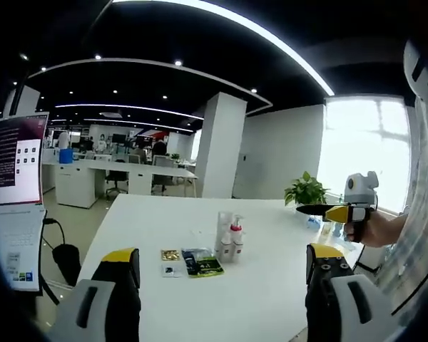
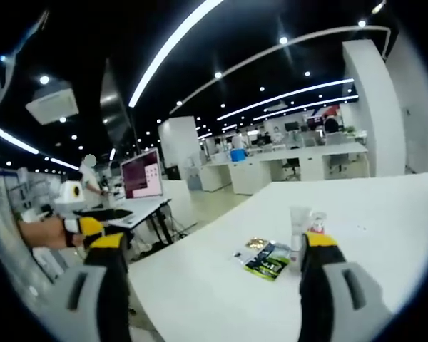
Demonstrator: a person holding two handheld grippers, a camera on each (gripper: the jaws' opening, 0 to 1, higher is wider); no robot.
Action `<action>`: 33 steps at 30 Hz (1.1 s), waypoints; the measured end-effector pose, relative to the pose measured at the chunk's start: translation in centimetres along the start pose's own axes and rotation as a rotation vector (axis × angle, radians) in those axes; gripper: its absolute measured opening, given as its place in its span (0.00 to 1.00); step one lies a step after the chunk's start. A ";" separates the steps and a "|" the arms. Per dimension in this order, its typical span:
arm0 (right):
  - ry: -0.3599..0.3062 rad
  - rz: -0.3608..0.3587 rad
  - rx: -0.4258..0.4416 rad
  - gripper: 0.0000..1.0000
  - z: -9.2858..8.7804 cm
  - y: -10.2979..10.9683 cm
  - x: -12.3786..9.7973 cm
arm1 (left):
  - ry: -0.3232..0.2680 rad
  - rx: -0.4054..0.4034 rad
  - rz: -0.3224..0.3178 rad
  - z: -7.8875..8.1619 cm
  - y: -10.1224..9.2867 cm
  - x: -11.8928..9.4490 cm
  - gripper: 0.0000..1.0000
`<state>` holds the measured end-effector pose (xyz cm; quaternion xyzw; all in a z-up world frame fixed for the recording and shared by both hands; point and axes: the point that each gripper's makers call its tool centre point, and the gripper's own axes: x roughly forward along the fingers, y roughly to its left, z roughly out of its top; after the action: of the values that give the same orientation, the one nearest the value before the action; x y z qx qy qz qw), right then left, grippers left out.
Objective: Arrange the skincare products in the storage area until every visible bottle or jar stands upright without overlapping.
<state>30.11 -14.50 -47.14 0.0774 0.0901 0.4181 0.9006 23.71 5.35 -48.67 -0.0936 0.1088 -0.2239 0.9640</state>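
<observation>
Two or three skincare bottles [image 1: 228, 239] stand upright and close together mid-table; one has a red pump top [image 1: 236, 229]. Flat sachets lie beside them: a green packet [image 1: 202, 262] and a gold one [image 1: 170, 254]. My left gripper [image 1: 222, 255] hovers open above the table's near edge, holding nothing. My right gripper [image 1: 310, 210] hangs in a hand at the right, off the table. In the right gripper view my right gripper [image 2: 214, 241] is open and empty; the bottles [image 2: 299, 231] sit partly behind its right jaw, next to the green packet [image 2: 267, 260]. The left gripper [image 2: 85, 226] shows far left.
The long white table [image 1: 271, 292] has bare surface all around the group. A potted plant [image 1: 305, 191] stands at its far right end. A monitor [image 1: 14, 160] on a stand is off the left side. Desks and office chairs fill the background.
</observation>
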 end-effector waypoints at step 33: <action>-0.026 -0.106 0.002 0.99 -0.2 -2.1 -2.5 | -0.018 0.063 -0.041 0.9 0.3 2.4 1.00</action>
<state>30.08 -17.75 -47.60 0.0789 0.0828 0.3688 0.9225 26.20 4.67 -48.33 -0.0674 0.0912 -0.2461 0.9626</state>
